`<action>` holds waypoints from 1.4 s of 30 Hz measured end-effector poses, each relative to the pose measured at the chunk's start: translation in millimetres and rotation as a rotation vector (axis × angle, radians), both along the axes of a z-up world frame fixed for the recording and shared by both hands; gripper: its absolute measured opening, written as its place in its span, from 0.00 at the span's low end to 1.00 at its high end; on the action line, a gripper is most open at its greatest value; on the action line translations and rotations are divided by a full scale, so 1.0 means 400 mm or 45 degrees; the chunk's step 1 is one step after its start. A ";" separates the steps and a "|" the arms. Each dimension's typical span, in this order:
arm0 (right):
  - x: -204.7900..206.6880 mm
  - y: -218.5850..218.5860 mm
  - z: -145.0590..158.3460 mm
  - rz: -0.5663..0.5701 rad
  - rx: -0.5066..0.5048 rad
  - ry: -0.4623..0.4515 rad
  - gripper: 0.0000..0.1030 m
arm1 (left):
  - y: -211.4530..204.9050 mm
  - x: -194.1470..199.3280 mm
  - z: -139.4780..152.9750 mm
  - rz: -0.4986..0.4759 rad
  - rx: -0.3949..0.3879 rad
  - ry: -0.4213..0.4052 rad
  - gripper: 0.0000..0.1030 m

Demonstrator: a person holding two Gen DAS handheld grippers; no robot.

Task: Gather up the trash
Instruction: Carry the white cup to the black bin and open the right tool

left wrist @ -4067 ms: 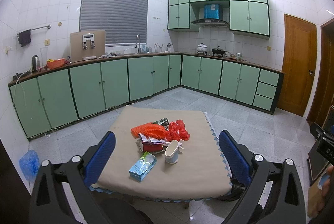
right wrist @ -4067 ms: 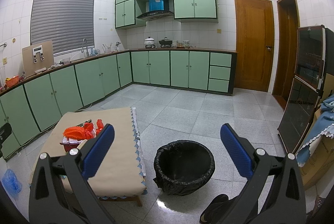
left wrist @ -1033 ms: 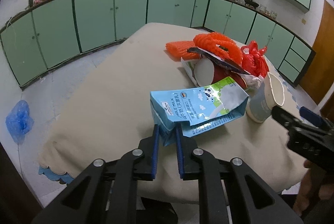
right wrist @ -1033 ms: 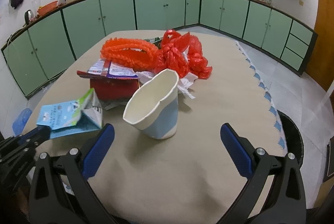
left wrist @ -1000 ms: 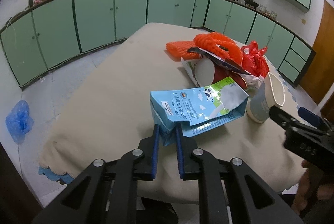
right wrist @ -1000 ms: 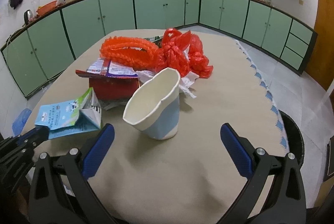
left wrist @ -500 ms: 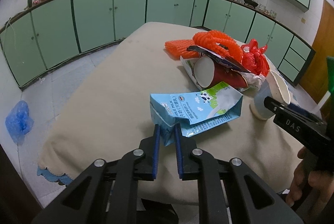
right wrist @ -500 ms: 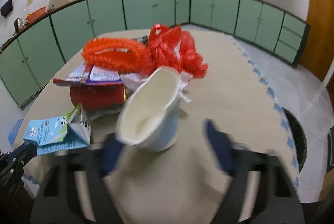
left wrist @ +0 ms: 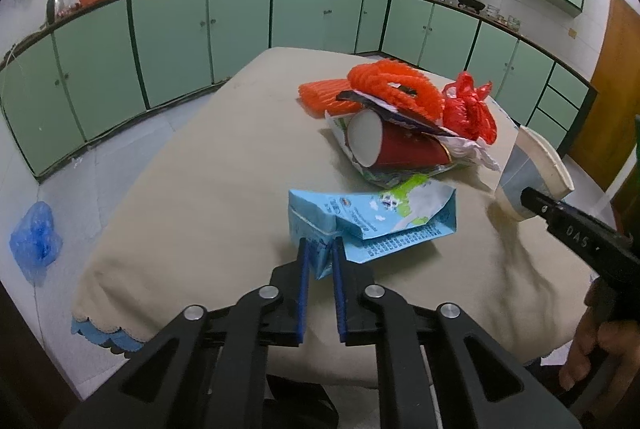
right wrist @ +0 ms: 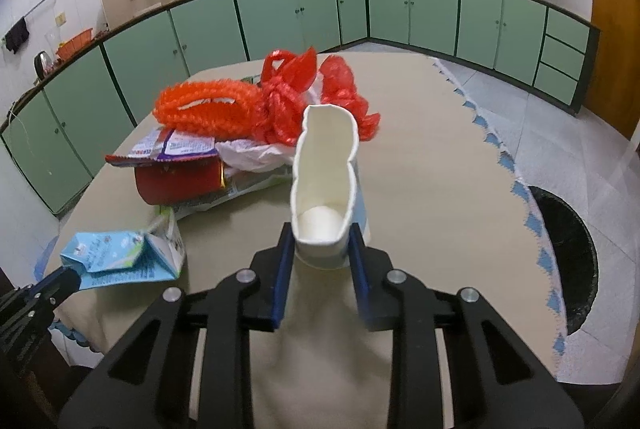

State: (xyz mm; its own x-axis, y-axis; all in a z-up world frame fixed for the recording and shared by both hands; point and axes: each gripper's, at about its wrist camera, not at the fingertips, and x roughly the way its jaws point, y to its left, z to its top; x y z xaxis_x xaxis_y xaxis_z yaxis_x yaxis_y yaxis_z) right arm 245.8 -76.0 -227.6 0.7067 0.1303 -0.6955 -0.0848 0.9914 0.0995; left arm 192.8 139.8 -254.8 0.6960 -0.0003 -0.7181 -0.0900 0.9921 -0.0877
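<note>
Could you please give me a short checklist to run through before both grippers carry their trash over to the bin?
1. Left gripper shut on carton: ok, pinching one end only.
2. Right gripper shut on cup: ok, cup squashed.
3. Cup empty: ok, nothing visible inside.
4. Bin open: ok, beside the table.
5. Carton clear of the pile: cannot tell.
6. Carton empty: cannot tell.
</note>
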 end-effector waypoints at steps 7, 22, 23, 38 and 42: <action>-0.033 -0.051 0.038 -0.017 0.009 -0.032 0.25 | -0.021 -0.010 0.023 -0.021 0.000 -0.016 0.05; -0.054 -0.087 0.075 -0.033 0.022 -0.051 0.25 | -0.072 -0.018 0.085 -0.080 -0.028 -0.083 0.03; -0.055 -0.091 0.080 -0.037 0.023 -0.057 0.25 | -0.080 -0.015 0.093 -0.087 -0.028 -0.089 0.03; -0.080 -0.179 0.106 -0.092 0.022 -0.068 0.26 | -0.169 0.081 0.046 -0.159 -0.007 -0.079 0.00; -0.093 -0.185 0.091 -0.081 0.006 -0.042 0.26 | -0.142 0.047 0.085 -0.148 -0.038 -0.159 0.00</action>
State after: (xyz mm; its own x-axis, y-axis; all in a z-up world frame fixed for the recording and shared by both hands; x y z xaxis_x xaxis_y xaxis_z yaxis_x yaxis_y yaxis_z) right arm 208.8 -150.0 -191.2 0.7361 0.0876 -0.6711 -0.0251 0.9944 0.1022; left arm 211.4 82.8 -220.7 0.7739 -0.1060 -0.6244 0.0383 0.9919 -0.1209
